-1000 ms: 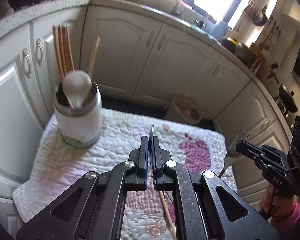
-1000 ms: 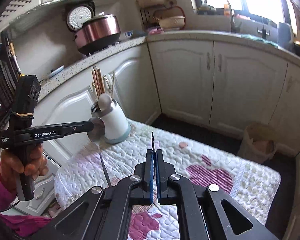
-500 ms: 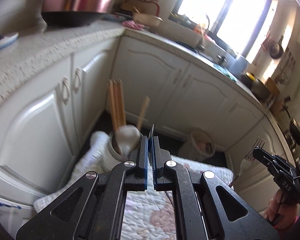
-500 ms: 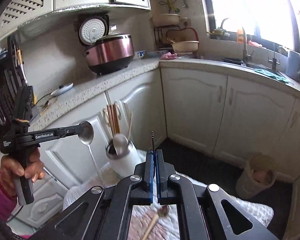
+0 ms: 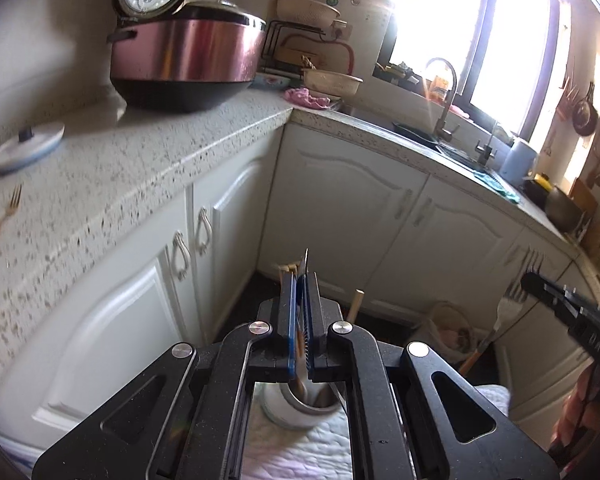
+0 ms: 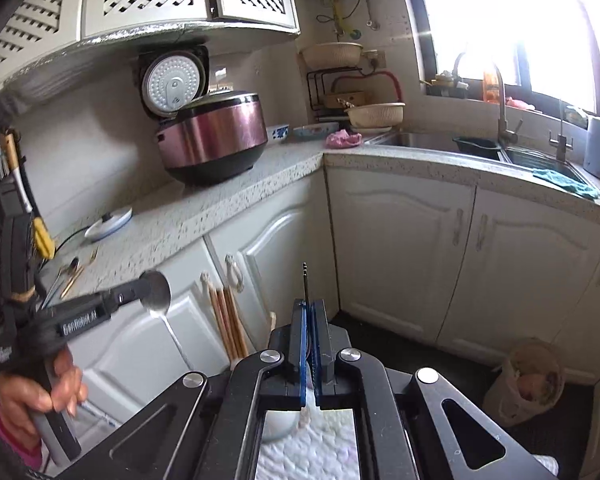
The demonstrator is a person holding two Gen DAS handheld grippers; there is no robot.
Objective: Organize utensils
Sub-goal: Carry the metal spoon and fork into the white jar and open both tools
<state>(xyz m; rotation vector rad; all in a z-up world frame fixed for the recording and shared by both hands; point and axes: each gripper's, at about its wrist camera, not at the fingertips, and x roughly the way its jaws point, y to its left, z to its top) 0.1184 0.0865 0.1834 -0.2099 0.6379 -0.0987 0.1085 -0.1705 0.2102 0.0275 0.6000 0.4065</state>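
Left gripper (image 5: 300, 320) is clamped tight on a spoon (image 6: 158, 294), bowl sticking up past the fingertips and handle hanging down below. Right gripper (image 6: 309, 340) is squeezed shut on a fork (image 5: 512, 300), tines up. The utensil holder (image 5: 300, 408) with chopsticks (image 6: 228, 320) sits just under both, on the quilted mat (image 6: 312, 452).

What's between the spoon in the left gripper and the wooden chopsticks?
Nothing in the right wrist view: between the spoon in the left gripper and the chopsticks only the white cabinet door behind shows.
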